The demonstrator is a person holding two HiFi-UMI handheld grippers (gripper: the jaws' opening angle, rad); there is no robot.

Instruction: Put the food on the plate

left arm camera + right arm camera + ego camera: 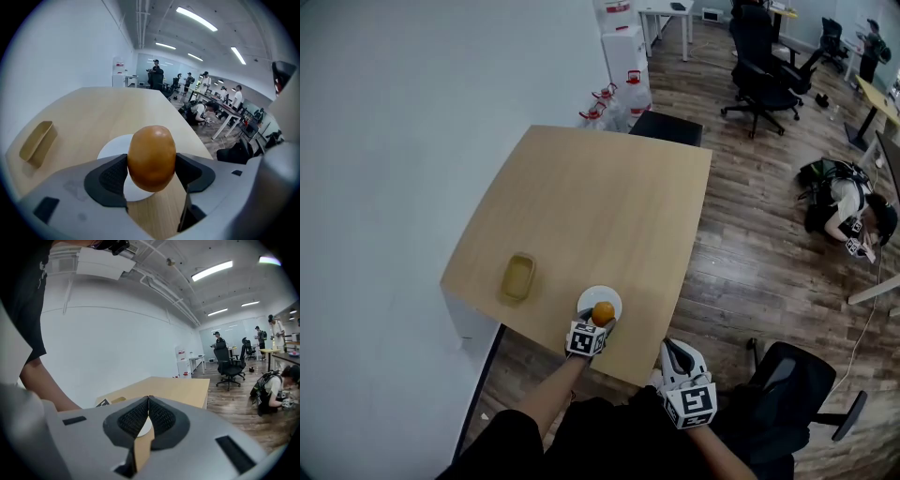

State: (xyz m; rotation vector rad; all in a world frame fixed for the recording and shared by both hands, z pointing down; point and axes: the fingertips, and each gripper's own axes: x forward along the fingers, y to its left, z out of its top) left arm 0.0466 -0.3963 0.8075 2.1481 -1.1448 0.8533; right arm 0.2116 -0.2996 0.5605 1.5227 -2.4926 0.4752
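With the left gripper [598, 326] pinching the round orange food [151, 157] across its middle, over the near part of the white plate [111, 146]; touching it or not, cannot tell. Judged the placing step, nearly done. Lower gently until the food sits on the plate, nearer its centre than its rim, since likely to roll. Spread the pads slowly and evenly, then draw back without nudging. Keep the right gripper [148, 422], pressed together on nothing, beyond the worktop [600, 206] edge. Leave the tan tray [517, 278] alone.
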